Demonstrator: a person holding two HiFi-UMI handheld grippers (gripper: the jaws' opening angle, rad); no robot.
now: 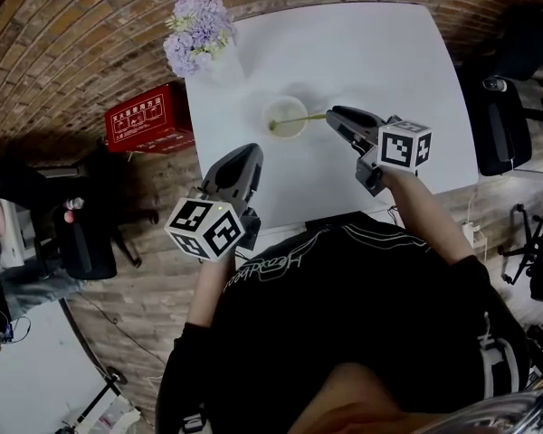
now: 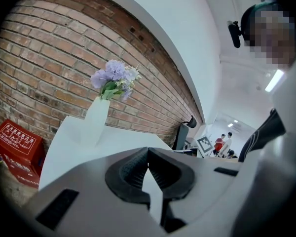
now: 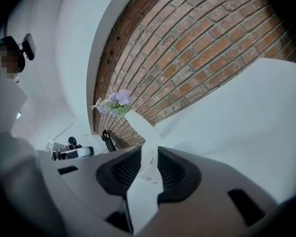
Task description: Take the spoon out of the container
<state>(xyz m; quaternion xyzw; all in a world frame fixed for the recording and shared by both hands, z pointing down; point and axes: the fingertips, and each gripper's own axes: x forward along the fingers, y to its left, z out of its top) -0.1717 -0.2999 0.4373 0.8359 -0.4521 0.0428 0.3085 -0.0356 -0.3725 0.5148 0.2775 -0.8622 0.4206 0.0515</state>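
Note:
A small pale round container (image 1: pixel 285 117) stands in the middle of the white table (image 1: pixel 371 52). A spoon (image 1: pixel 306 117) lies in it, its thin handle sticking out to the right. My right gripper (image 1: pixel 330 113) has its tips right at the end of that handle. In the right gripper view the right gripper (image 3: pixel 149 152) is open by a narrow gap, and neither spoon nor container shows there. My left gripper (image 1: pixel 251 152) hovers over the table's near left edge, apart from the container. Seen in its own view, the left gripper (image 2: pixel 148 149) is shut and holds nothing.
A white vase of purple flowers (image 1: pixel 199 34) stands at the table's far left corner, beside a brick wall. A red box (image 1: pixel 145 117) sits on the floor left of the table. A black office chair (image 1: pixel 507 107) is to the right.

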